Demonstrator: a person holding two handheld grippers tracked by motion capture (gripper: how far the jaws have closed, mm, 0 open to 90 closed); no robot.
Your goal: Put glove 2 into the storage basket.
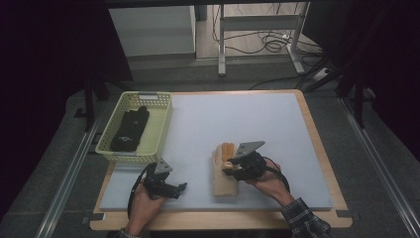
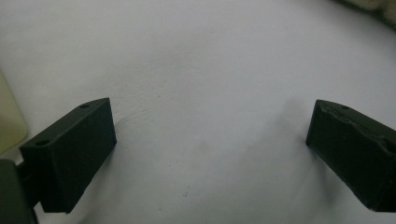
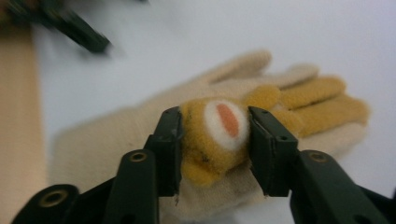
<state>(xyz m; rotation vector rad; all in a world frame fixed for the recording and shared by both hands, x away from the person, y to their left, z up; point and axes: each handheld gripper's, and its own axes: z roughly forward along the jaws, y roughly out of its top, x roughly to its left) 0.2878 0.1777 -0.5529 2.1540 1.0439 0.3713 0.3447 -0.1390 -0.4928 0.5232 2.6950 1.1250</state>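
Between the jaws of the right hand-held gripper (image 3: 215, 144), a plush bear patch (image 3: 217, 135) on a cream glove (image 1: 223, 171) is being pinched, the glove lying on the bench (image 1: 237, 119) near its front. Judging by this, the pick-up is starting; next comes a lift toward the yellow basket (image 1: 161, 126) already holding a black glove (image 1: 130, 130). Nearby, the left hand-held gripper (image 2: 210, 154) is resting spread and empty.
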